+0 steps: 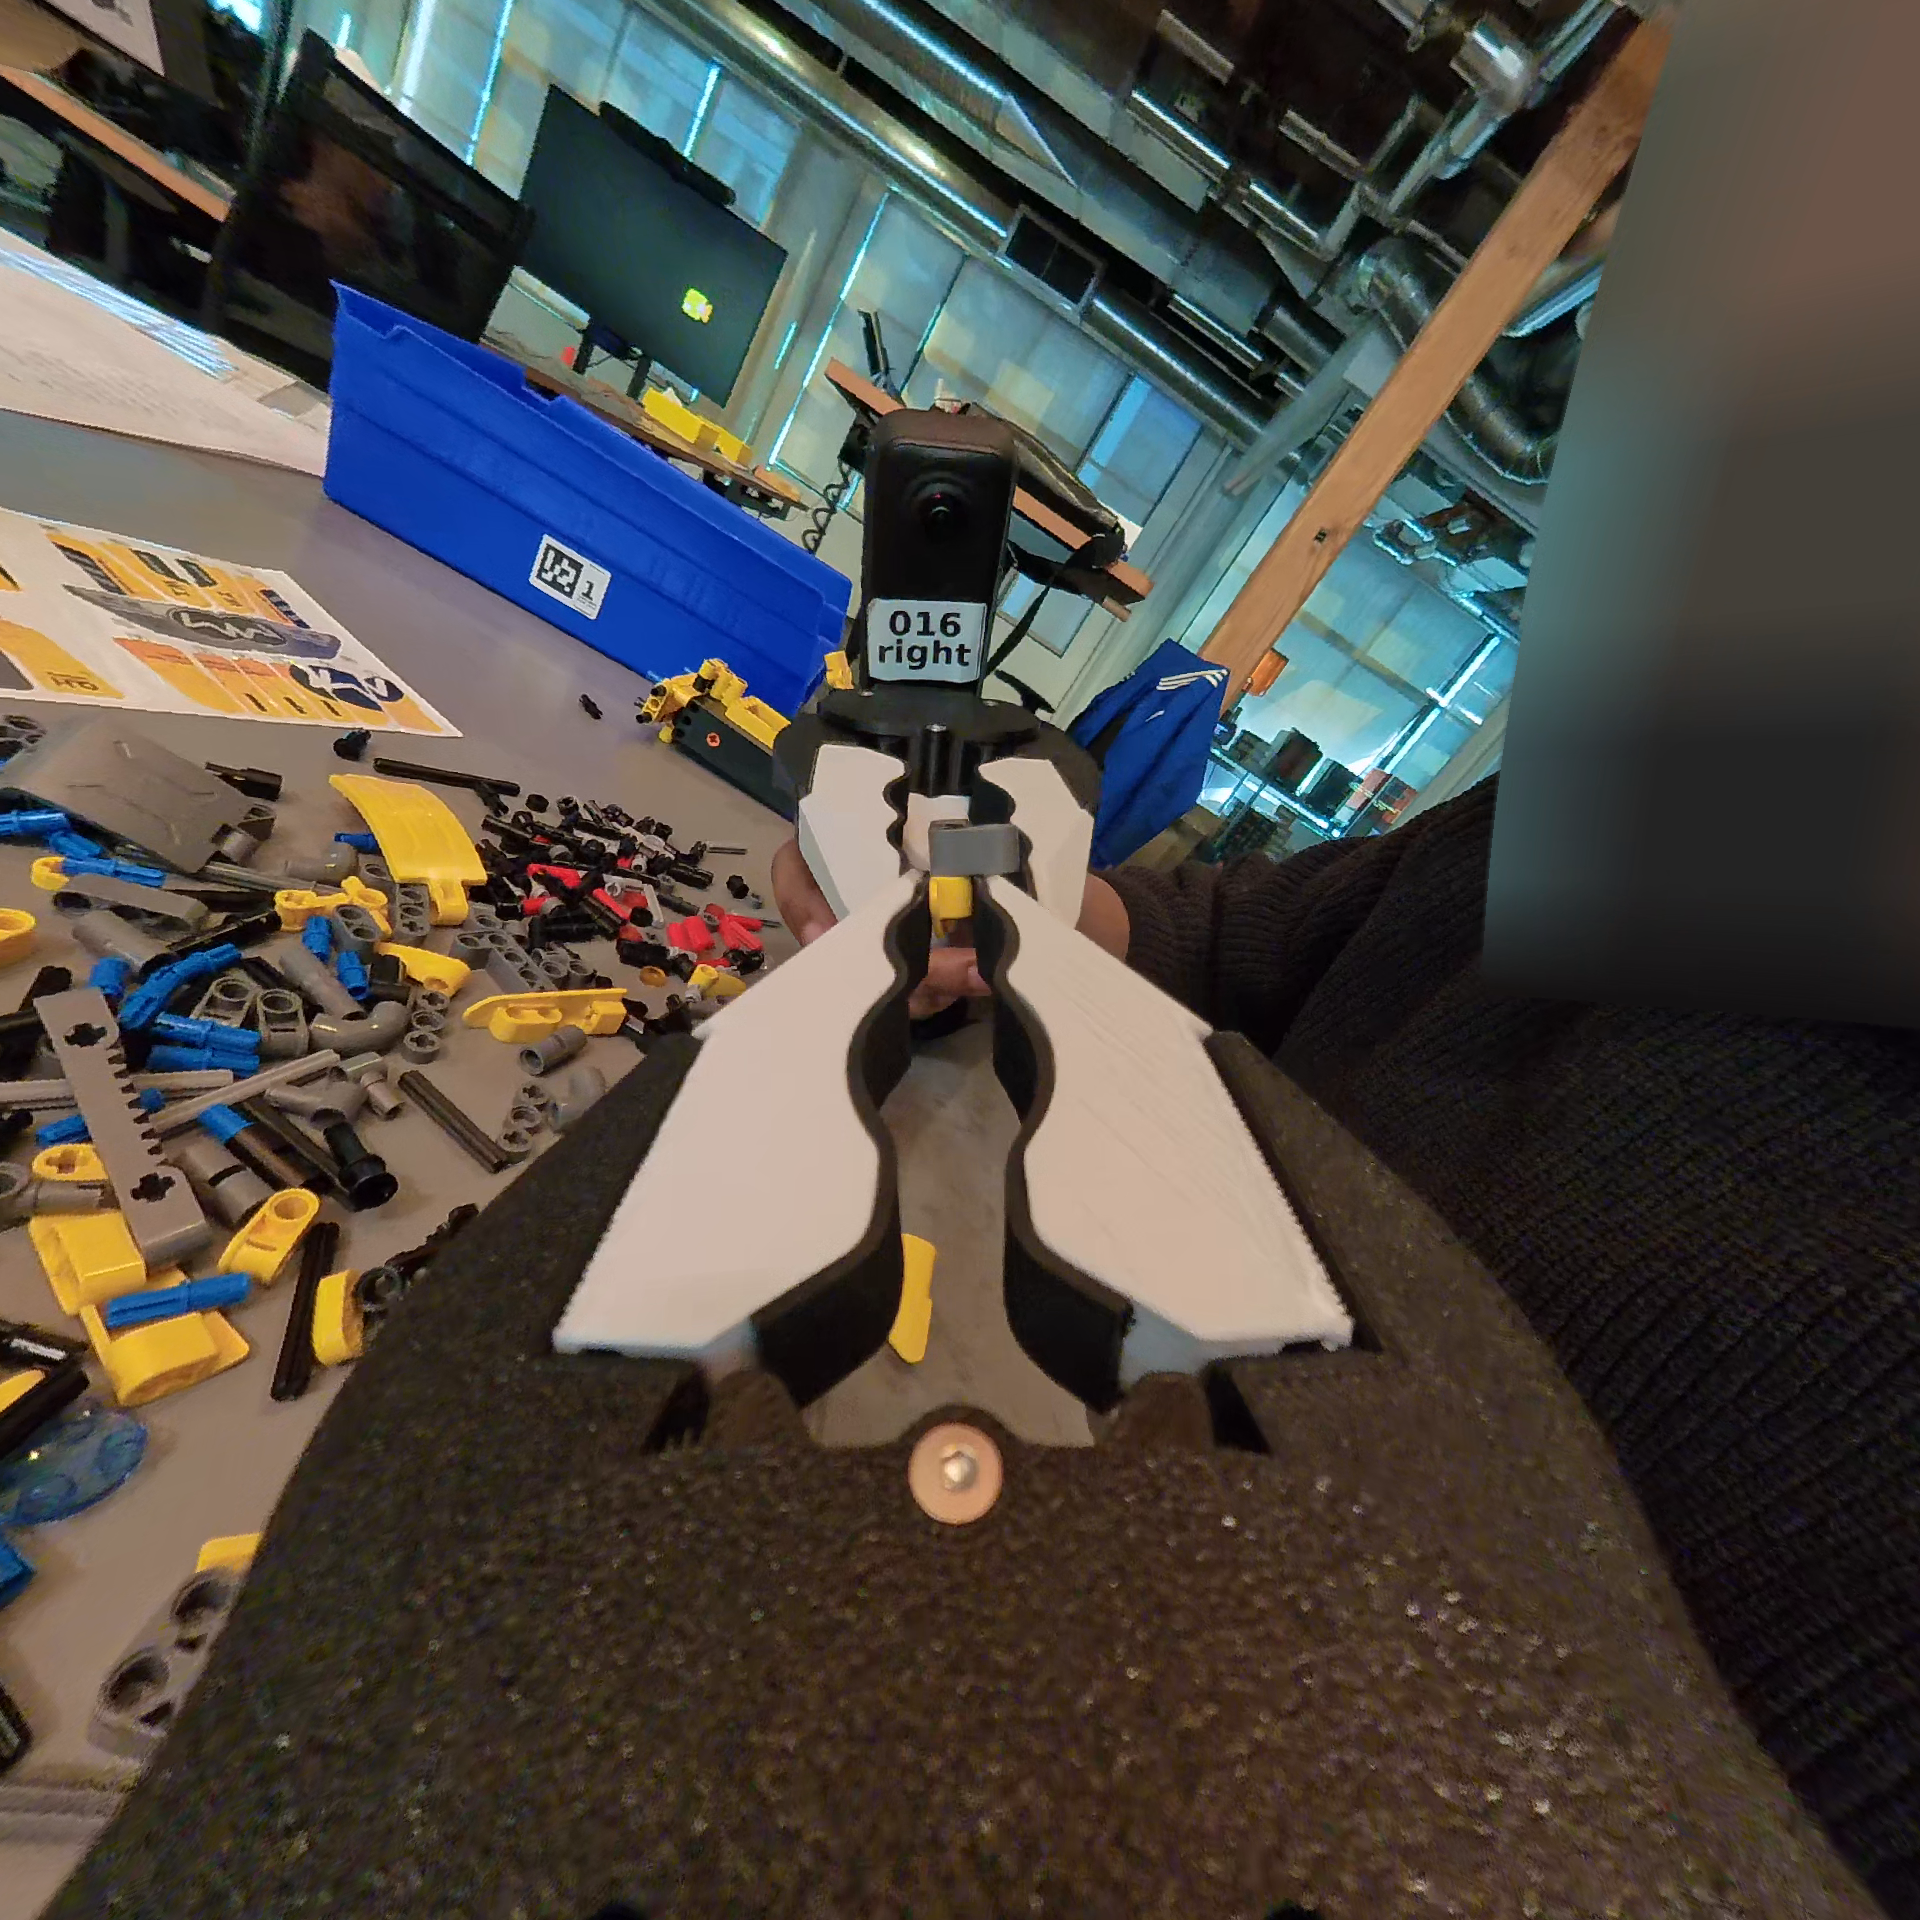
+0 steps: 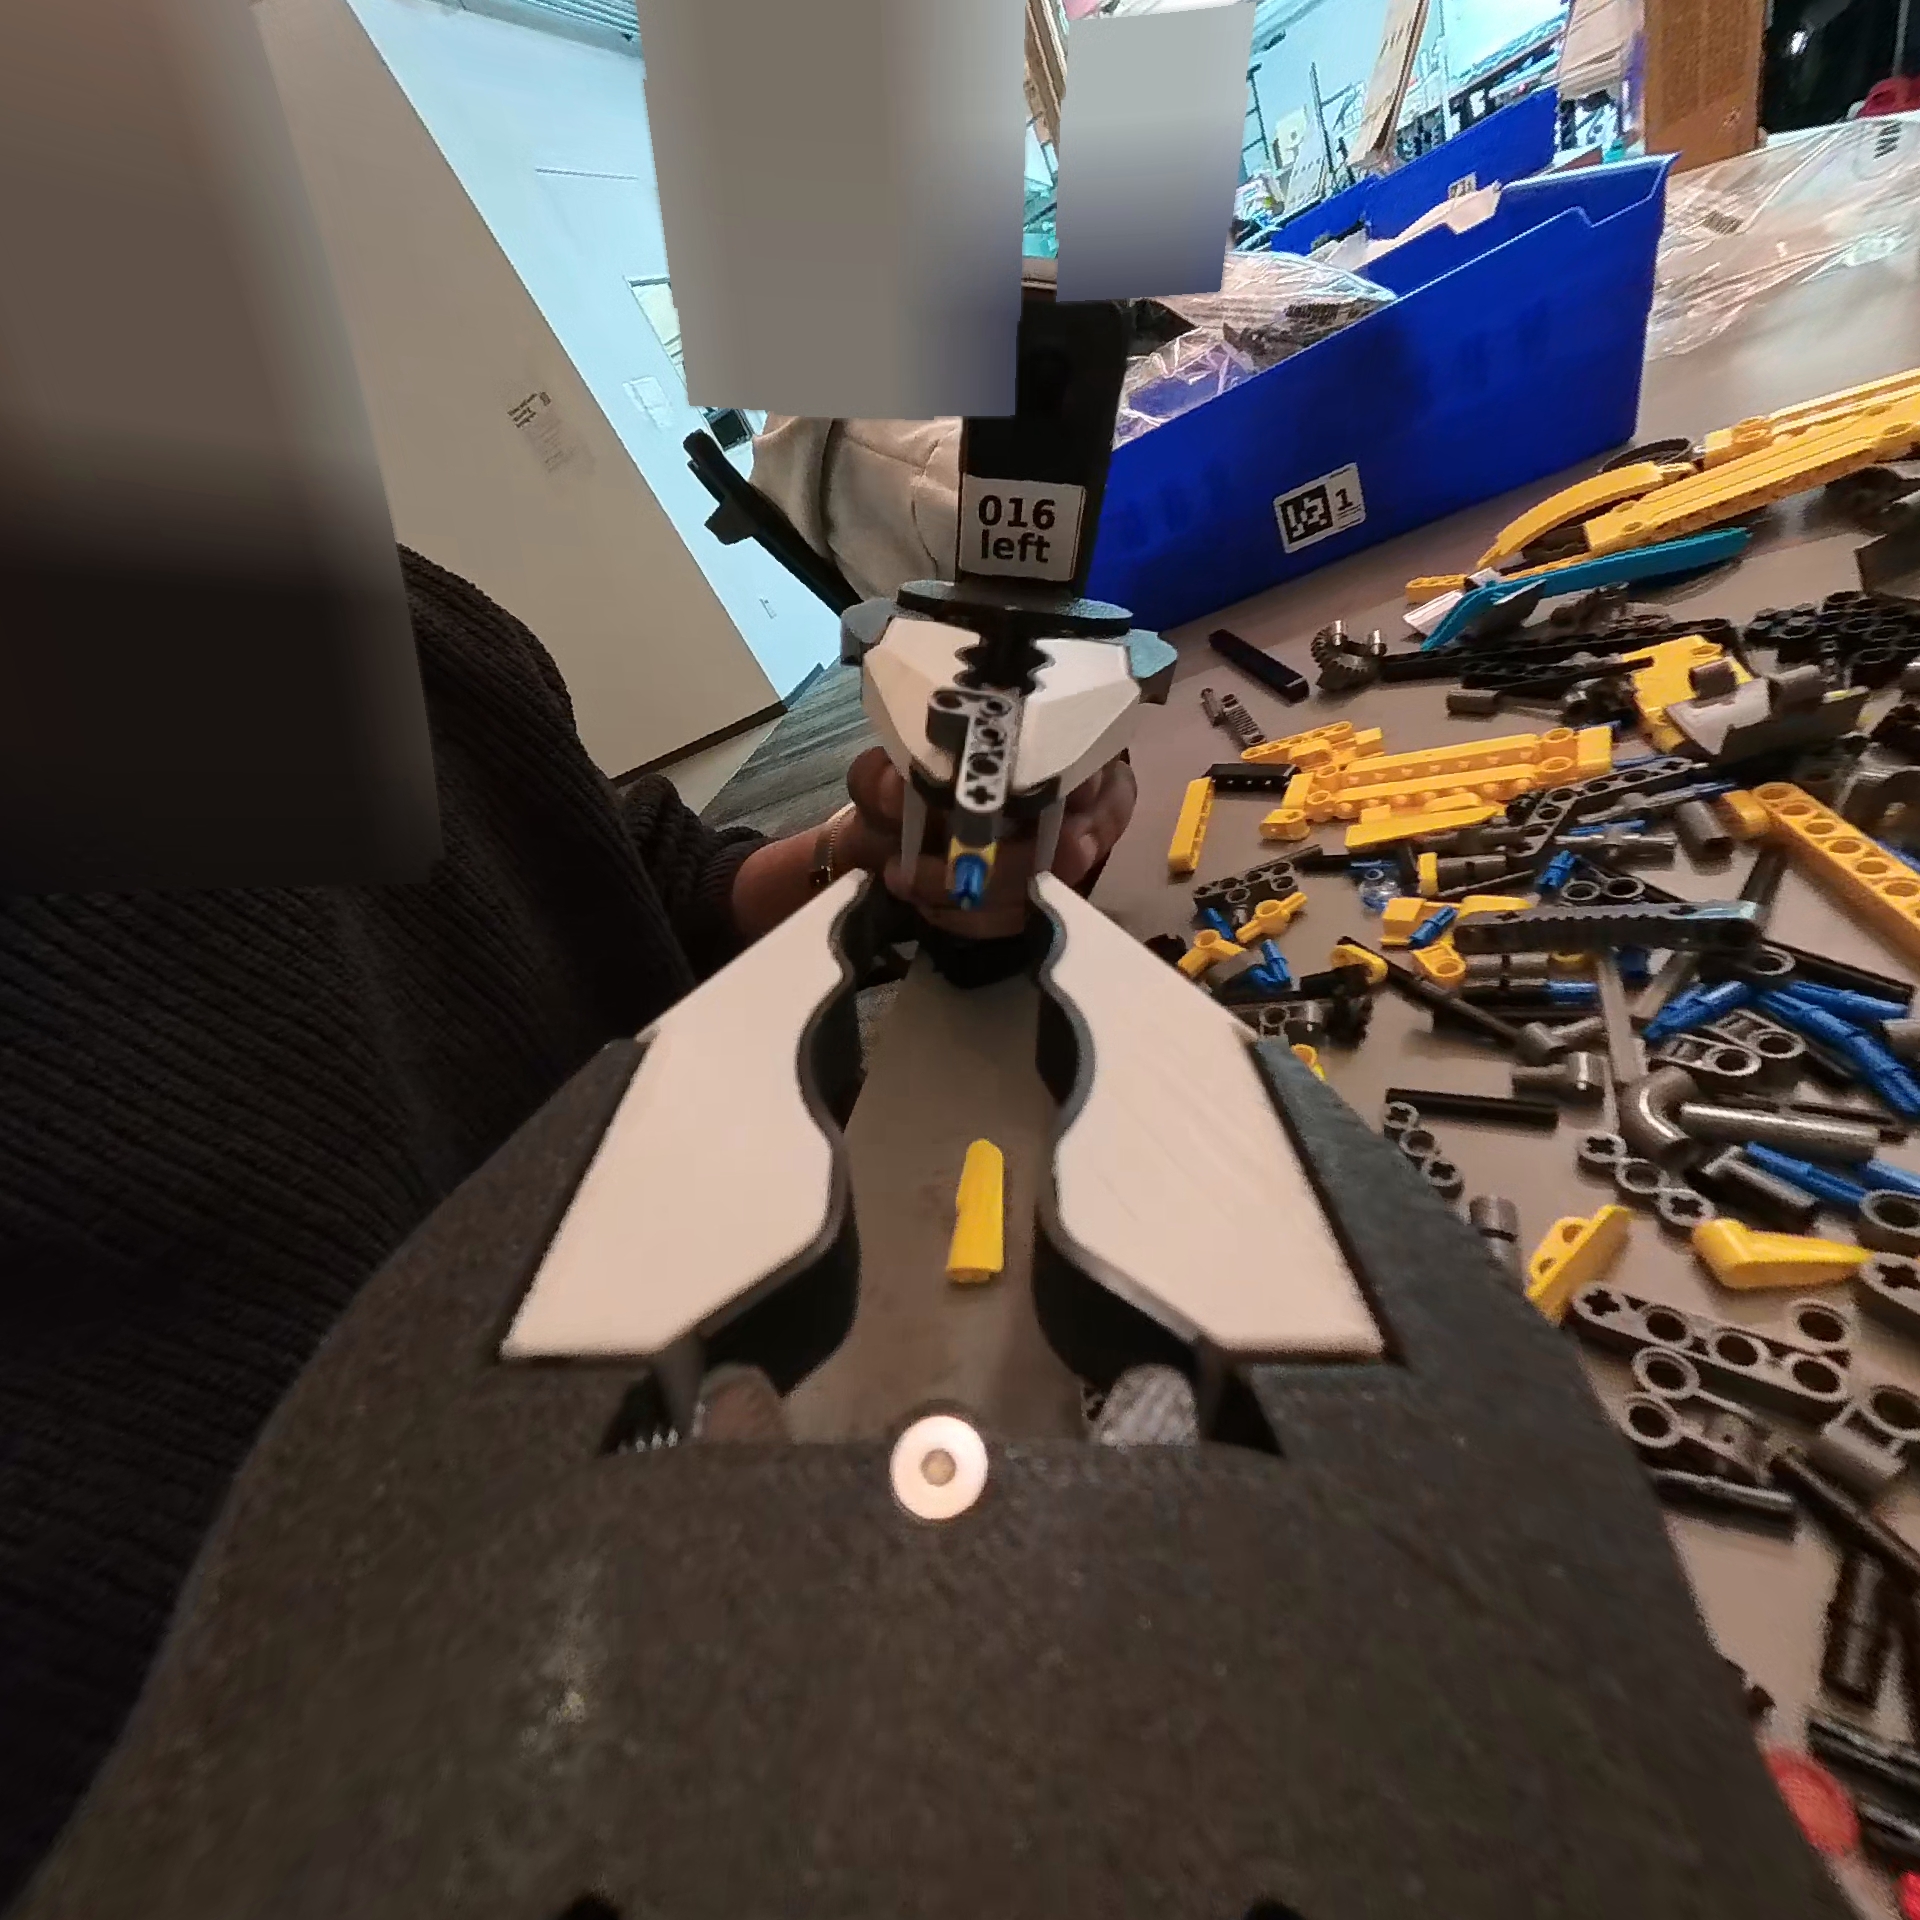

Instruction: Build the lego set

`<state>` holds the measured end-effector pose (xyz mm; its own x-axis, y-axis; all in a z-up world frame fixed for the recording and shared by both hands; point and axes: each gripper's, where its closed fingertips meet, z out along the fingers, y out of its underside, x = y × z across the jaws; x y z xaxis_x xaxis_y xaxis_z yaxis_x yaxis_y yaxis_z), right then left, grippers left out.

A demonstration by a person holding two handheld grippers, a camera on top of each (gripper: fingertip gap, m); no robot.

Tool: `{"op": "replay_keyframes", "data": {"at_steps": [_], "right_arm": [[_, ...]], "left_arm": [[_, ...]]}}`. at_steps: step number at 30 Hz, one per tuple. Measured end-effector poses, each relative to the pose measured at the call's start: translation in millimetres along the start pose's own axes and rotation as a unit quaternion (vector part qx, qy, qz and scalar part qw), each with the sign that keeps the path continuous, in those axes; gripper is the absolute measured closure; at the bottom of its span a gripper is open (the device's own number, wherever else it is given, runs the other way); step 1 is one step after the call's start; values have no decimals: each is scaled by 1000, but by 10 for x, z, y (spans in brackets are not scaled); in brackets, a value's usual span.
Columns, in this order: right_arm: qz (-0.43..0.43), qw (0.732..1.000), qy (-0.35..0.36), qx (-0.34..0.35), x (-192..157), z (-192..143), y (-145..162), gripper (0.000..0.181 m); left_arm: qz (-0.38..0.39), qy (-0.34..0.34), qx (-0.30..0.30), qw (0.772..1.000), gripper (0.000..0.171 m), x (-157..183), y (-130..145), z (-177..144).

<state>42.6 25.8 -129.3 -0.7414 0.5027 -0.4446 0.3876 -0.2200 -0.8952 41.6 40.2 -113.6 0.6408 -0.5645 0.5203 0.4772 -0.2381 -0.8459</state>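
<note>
**Left tool** point(image 1: 951, 904): white ribbed plastic fingers with wavy black foam linings on a grainy black body. The fingers are pressed together at the tips, pinching a small assembly.

**Assembly**: held between the left tool's tips and raised off the desk point(image 1: 540, 707).
- dark grey angled beam point(image 2: 977, 743), flat and pierced with round holes
- yellow connector point(image 1: 948, 902) at the beam's lower end
- blue ridged pin point(image 2: 969, 878) protruding from the connector

**Right tool** point(image 2: 951, 894): same build, facing the left tool tip to tip. Its fingers are spread, with the tips flanking the pin end; whether they touch it cannot be told.

**Below both tools**: one short yellow peg point(image 2: 975, 1210) lying on the smooth grey desk.

**Left of the left tool**:
- heap of loose parts point(image 1: 312, 987): toothed grey rack, curved yellow panels, black axles, blue pins
- glossy sticker sheet point(image 1: 208, 634) beyond the heap
- blue moulded plastic bin point(image 1: 540, 488), also beyond the heap
</note>
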Motion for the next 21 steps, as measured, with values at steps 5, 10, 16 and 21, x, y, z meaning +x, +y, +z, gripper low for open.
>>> {"op": "replay_keyframes", "data": {"at_steps": [5, 10, 16, 21], "right_arm": [[-1, 1000, -2, -2, -8, 4, 6, 159], [-1, 1000, -3, -5, -13, 5, 15, 169], [-1, 1000, -5, -6, -19, 5, 17, 170], [-5, 1000, -7, -7, -32, 8, 21, 174]], "left_arm": [[12, 2, -10, 1000, 165, 35, 32, 25], [19, 6, -13, 1000, 165, 59, 41, 31], [22, 5, -15, 1000, 165, 64, 46, 36], [23, 4, -15, 1000, 165, 62, 47, 37]]}}
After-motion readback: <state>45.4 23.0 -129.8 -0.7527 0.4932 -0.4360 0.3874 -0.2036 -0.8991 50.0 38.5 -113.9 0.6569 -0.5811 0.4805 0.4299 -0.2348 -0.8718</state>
